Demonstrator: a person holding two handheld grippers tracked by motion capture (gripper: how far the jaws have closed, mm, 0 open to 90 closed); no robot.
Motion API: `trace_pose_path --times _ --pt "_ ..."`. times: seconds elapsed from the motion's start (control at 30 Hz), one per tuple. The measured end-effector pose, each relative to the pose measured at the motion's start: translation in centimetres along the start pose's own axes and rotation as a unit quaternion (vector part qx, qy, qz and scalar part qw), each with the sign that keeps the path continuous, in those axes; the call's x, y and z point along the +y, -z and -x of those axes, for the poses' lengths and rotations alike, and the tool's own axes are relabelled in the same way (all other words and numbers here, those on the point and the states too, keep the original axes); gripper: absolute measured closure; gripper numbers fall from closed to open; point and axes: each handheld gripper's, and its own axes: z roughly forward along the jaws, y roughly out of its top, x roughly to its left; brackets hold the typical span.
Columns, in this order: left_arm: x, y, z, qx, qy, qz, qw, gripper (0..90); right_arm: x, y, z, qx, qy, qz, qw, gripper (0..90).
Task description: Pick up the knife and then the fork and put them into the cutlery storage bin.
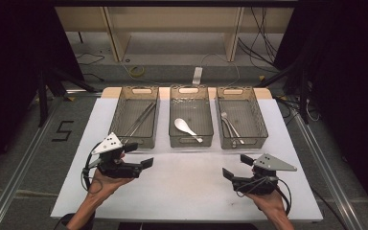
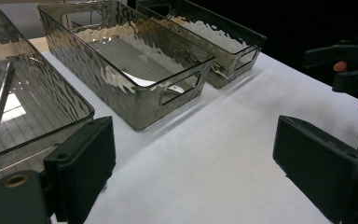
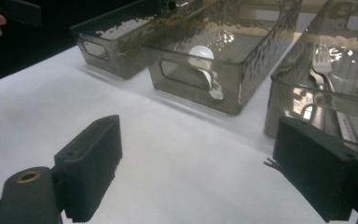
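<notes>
Three smoky clear bins stand in a row at the back of the white table top (image 1: 187,187). The left bin (image 1: 134,140) holds metal chopsticks (image 1: 141,119). A white spoon (image 1: 184,127) lies in the middle bin (image 1: 191,141), and forks (image 1: 230,125) lie in the right bin (image 1: 242,142). My left gripper (image 1: 140,155) hovers in front of the left bin, open, with nothing between its jaws (image 2: 193,154). My right gripper (image 1: 237,166) is in front of the right bin, open and empty too (image 3: 196,144). The spoon (image 3: 203,58) and a fork (image 3: 324,65) show through the bin walls.
Bare white table surface lies between the two grippers and the bins. Beyond the table are a wooden shelf frame (image 1: 172,28), cables on the floor and dark stands at both sides. A metal rail (image 1: 316,153) runs along the right.
</notes>
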Motion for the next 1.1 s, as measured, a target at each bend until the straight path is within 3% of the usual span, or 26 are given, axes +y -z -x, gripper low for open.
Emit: trace_pose_path --times 1.1 --pt "0.02 -0.09 0.05 0.000 -0.002 -0.002 1.0000 12.4 -0.55 0.10 0.06 -0.003 -0.001 -0.004 1.0000 16.3"
